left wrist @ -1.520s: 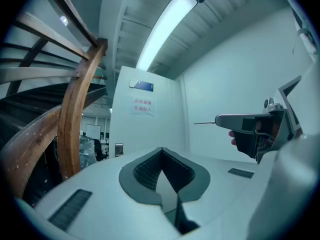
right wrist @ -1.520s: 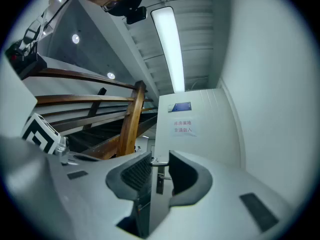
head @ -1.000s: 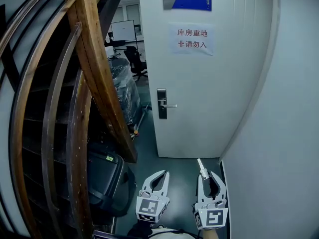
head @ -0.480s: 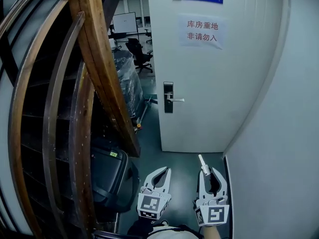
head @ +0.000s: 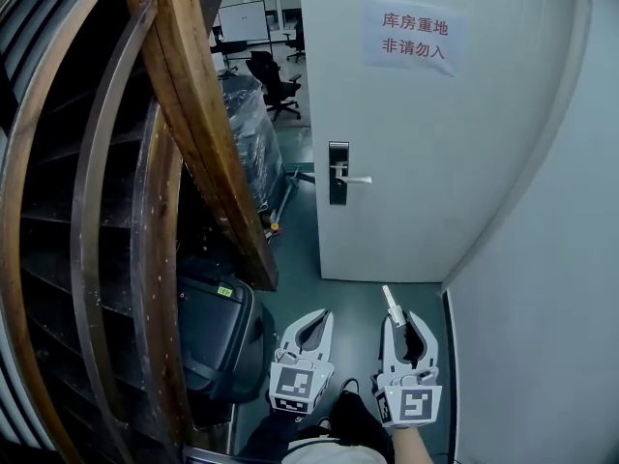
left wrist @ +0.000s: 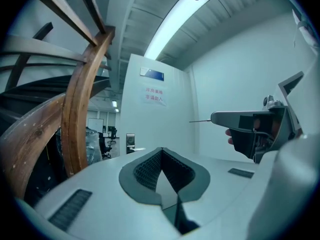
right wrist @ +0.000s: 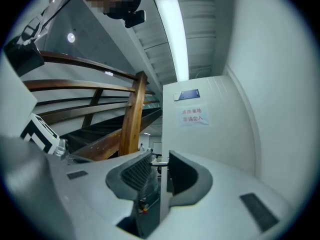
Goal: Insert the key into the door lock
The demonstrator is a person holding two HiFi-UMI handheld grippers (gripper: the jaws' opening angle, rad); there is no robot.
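Smooth white door ahead; black rectangular lock plate well apart from slim silver metal key, pinched tight in right gripper. Left gripper closed, empty.

Curved wooden staircase left, white wall right, dark floor, strip light overhead

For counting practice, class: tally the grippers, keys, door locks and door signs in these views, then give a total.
grippers: 2, left gripper and right gripper
key: 1
lock: 1
signs: 2, paper sign and blue sign
total: 6
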